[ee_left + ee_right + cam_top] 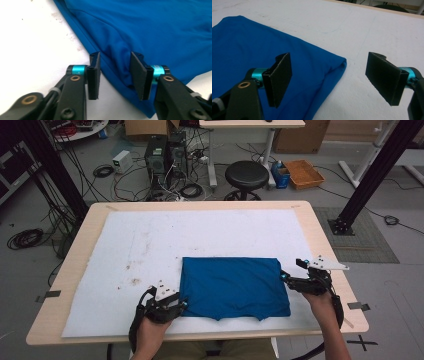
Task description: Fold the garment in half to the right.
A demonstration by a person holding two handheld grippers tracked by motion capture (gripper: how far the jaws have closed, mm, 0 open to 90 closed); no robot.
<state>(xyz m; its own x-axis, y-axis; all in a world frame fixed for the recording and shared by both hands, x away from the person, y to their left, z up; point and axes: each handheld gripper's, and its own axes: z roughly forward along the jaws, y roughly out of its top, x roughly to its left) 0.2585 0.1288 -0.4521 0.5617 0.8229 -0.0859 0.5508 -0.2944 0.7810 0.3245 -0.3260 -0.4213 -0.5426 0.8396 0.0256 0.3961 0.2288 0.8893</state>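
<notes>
Left claw (pixel 183 304) half-spread, straddling near-left edge of blue cloth (pixel 232 287), pads not yet pinching. Right claw (pixel 283 276) spread wide at cloth's right edge on white tabletop (pixel 150 245).

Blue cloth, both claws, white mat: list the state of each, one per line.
Blue cloth: folded into a rectangle, lying flat on the mat.
Left claw: jaws partly open, straddling the cloth's hem at its near left corner, pads not pressing it.
Right claw: jaws wide open, the cloth's corner between them, nothing gripped.
White mat: spread flat over the table, stained with brown specks.
</notes>
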